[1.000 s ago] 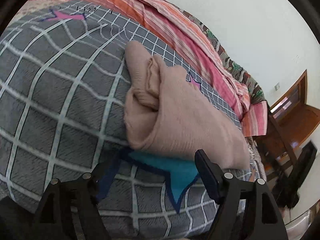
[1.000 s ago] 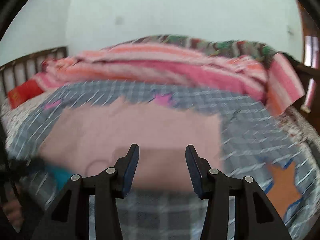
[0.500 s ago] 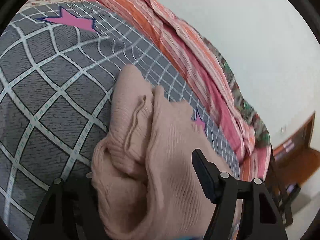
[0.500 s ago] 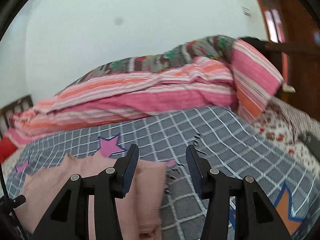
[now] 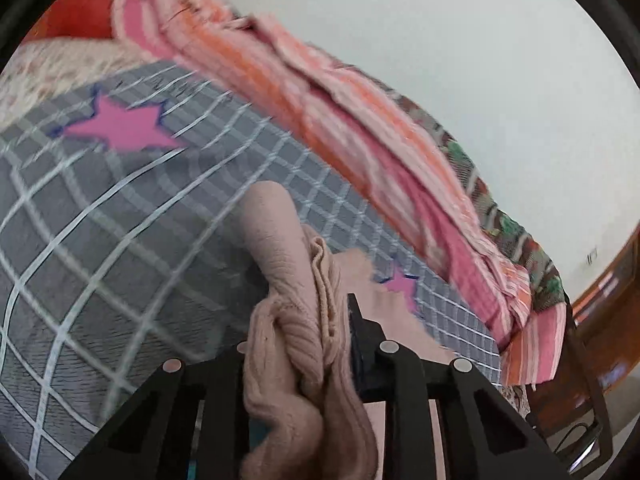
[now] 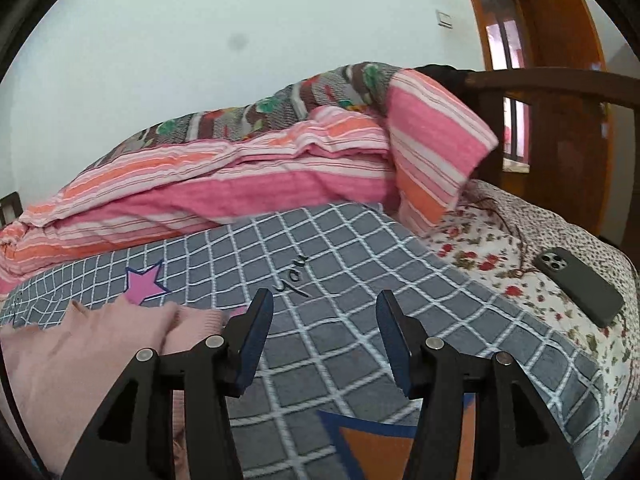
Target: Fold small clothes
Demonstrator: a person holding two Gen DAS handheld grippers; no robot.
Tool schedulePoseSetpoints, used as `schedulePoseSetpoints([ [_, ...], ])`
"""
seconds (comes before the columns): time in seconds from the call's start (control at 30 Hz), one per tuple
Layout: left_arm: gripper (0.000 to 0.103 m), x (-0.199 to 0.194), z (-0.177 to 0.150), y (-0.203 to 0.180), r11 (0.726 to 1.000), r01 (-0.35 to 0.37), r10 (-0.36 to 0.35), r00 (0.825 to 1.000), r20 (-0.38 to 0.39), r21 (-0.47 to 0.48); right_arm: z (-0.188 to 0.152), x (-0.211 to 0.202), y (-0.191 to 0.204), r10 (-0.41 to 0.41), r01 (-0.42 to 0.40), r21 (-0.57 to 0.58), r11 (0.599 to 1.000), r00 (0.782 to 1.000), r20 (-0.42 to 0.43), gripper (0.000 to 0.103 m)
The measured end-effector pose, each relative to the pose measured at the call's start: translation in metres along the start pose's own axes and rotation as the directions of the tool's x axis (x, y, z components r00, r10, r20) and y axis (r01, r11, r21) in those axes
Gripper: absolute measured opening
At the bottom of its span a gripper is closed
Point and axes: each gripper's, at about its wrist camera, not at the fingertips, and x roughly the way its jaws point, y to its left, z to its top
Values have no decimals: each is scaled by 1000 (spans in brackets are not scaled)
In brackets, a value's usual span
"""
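In the left wrist view, the left gripper [image 5: 304, 344] has its jaws closed around a thick bunch of the pink knit sweater [image 5: 296, 320]; the ribbed folds are squeezed between the black fingers and spill down toward 6 o'clock, while one rolled part of the garment stands up toward 12 o'clock. Beyond it lies the grey checked blanket [image 5: 100, 240] with a large pink star [image 5: 120, 126] at 10 o'clock. Farther off, a pink and orange striped quilt [image 5: 360, 128] runs along the bed's far side, from 11 o'clock down to 4 o'clock.

In the right wrist view, the right gripper [image 6: 324, 344] has its jaws spread wide with nothing between them, above the grey checked blanket [image 6: 360, 280]. The sweater [image 6: 80, 360] lies at 8 o'clock, just beside the left finger. A dark phone [image 6: 580, 284] rests on the floral sheet [image 6: 500, 240] at 3 o'clock. The striped quilt [image 6: 240, 184] is heaped beyond, with a wooden door [image 6: 552, 20] at 1 o'clock.
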Motion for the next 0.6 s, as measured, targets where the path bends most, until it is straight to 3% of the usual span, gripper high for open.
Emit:
schedulePoseSetpoints([
  [0.13,22,-1,2,-56,997,8,-8,1000,0,73,3,-7,-11,-28,28,17,999,999,28,53],
  [0.23,22,3,-6,-106,985,61,-58,998,-24,162,3,-10,-18,-51,50,16,999,998,38,53],
  [0.3,22,11,-19,-136,975,79,-72,996,-44,206,3,-9,-28,-14,13,54,998,1000,17,53],
  [0.4,22,32,-53,-176,964,115,-96,991,-90,240,3,-8,-50,18,-17,138,990,1000,0,53],
  [0.5,22,63,-103,-201,950,143,-94,979,-183,276,2,-4,-71,65,-60,233,971,998,-14,53],
  [0.6,22,94,-159,-213,915,175,-54,946,-319,363,2,-5,-76,118,-112,248,962,993,-7,53],
])
